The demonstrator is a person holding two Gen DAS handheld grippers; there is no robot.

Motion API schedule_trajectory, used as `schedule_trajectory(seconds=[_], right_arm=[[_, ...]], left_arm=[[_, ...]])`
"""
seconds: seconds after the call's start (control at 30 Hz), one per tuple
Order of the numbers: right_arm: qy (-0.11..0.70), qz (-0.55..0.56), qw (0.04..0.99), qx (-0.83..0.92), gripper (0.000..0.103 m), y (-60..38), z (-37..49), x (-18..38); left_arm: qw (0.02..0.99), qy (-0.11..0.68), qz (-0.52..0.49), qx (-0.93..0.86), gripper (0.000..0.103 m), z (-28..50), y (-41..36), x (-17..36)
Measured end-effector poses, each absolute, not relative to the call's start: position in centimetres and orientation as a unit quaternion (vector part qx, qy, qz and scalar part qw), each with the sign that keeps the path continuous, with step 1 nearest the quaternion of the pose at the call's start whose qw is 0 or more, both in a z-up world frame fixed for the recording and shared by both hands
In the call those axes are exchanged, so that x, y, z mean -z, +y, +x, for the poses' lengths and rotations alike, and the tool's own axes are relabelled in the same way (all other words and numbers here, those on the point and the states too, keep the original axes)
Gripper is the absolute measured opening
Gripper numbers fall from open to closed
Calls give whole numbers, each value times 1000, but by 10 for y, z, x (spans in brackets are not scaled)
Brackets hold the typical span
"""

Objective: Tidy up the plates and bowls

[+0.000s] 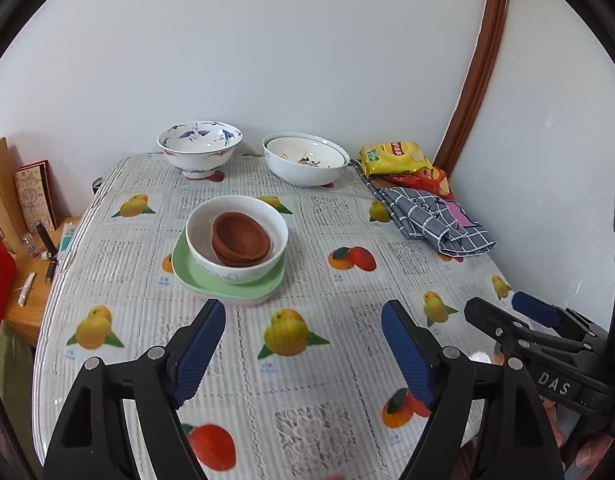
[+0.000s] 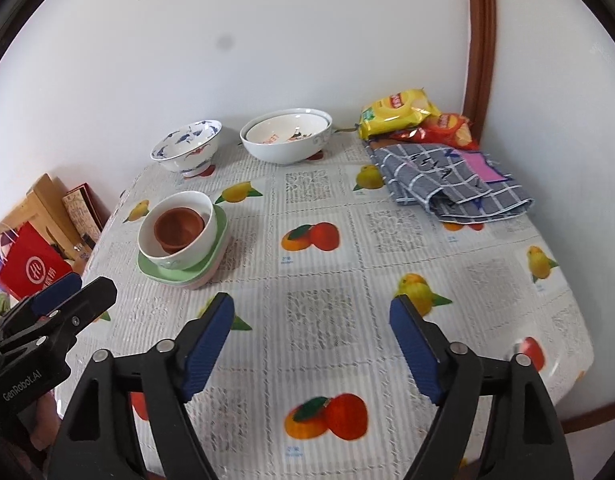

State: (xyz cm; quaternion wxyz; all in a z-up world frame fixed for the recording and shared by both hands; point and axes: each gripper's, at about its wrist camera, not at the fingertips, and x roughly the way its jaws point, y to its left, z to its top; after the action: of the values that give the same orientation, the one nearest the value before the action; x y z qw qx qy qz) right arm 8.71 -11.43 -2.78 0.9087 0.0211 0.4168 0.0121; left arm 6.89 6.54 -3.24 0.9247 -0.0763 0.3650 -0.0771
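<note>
A white bowl holding stacked brown bowls sits on a green plate that lies on a pink plate. The same stack shows in the right wrist view. A blue-patterned bowl stands at the back. Beside it a large white bowl holds a smaller one. My left gripper is open and empty, in front of the stack. My right gripper is open and empty over the table's middle.
A fruit-print tablecloth covers the table. Snack bags and a checked grey cloth lie at the back right. A side table with a red bag and boxes stands left.
</note>
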Motion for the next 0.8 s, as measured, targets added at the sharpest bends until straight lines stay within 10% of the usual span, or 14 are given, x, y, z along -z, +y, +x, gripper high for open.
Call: schedule_trajectory(seconds=[0.8], right_arm=[[384, 41, 922, 10, 88, -150, 18, 10]], left_arm=[[932, 353, -32, 81, 86, 17, 26, 16]])
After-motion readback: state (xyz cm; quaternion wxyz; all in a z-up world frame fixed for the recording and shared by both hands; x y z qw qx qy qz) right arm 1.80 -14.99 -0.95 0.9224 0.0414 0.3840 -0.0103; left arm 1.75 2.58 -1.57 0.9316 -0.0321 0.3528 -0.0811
